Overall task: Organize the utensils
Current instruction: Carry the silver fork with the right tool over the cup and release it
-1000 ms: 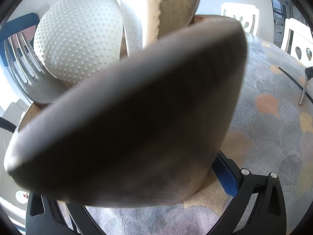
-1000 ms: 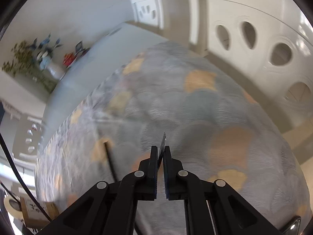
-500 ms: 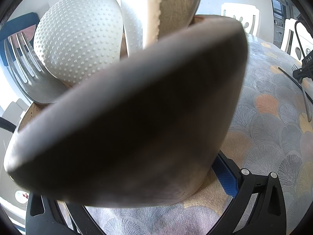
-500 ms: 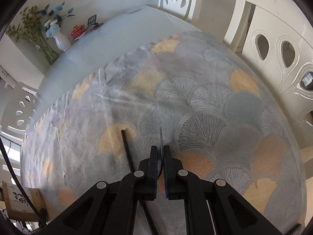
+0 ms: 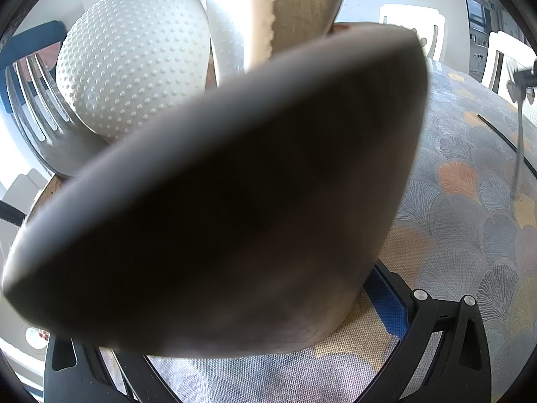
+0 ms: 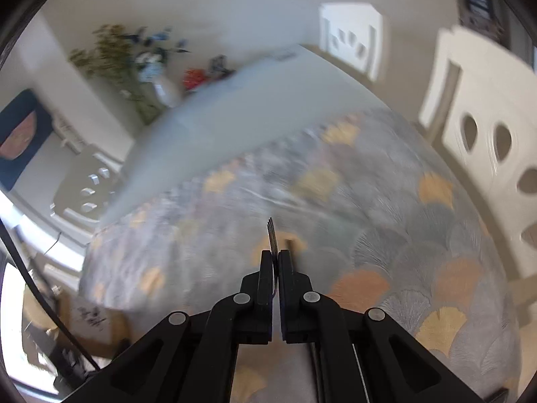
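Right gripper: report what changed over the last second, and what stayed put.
The right gripper, shut on a fork throughout, lifted it off the tablecloth and rolled; the tines now stick up between the fingers. In the left view the fork hangs above the table. The left gripper and the big spoon in front of it kept still.

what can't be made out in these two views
- Left hand-held gripper: left wrist view, a dark out-of-focus spoon bowl covers its fingertips, so open or shut is unclear.
- Utensil holder: same view, hidden behind that spoon; only the dimpled white spoon and slotted metal spatula show.
- Fork in the right hand-held gripper: right wrist view, seen edge-on, handle hidden by the fingers.
- Vase of flowers: right wrist view, motion-blurred.
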A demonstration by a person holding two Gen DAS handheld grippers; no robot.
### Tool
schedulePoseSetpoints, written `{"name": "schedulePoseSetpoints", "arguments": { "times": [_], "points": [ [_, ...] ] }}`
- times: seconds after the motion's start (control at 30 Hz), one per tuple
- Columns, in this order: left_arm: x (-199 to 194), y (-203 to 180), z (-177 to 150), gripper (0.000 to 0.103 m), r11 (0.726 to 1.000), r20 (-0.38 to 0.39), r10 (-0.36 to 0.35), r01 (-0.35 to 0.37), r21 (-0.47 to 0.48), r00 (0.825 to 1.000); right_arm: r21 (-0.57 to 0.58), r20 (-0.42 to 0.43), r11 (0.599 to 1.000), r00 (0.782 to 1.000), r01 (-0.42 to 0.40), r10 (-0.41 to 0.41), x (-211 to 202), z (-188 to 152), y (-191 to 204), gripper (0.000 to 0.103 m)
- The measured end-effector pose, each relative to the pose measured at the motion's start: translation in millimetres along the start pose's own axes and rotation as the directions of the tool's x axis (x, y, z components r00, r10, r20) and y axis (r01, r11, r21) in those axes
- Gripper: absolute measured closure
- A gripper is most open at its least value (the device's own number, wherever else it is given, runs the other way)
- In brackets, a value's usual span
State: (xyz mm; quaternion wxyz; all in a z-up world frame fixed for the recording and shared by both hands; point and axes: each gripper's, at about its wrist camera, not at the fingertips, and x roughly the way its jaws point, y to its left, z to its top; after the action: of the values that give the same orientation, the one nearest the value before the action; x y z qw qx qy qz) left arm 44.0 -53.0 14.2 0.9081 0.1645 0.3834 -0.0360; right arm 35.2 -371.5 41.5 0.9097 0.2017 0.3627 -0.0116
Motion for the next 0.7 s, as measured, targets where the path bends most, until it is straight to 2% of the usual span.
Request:
{"name": "schedulePoseSetpoints", "arguments": {
  "times": [0.23,0.43,0.5,0.7],
  "points": [
    [0.1,-0.1,0.3,0.000,1.000,0.000,0.000,0.000,0.000,1.000,-0.118,0.086,0.992,0.995,-0.035,0.046,-36.7,8.4,44.0,0.100],
    [0.2,-0.2,0.4,0.000,1.000,0.000,0.000,0.000,0.000,1.000,-0.164,0.145,0.982,0.983,-0.089,0.114,-69.9,25.0,75.1,0.100],
    [0.2,0.5,0.2,0.000,1.000,0.000,0.000,0.000,0.000,1.000,-0.189,0.151,0.978,0.982,-0.086,0.115,-78.4,32.3,89.4,0.100],
    [0.3,-0.1,0.7,0.000,1.000,0.000,0.000,0.000,0.000,1.000,-0.248,0.198,0.951,0.951,-0.186,0.238,-111.2,50.6,132.7,0.100]
  ]
}}
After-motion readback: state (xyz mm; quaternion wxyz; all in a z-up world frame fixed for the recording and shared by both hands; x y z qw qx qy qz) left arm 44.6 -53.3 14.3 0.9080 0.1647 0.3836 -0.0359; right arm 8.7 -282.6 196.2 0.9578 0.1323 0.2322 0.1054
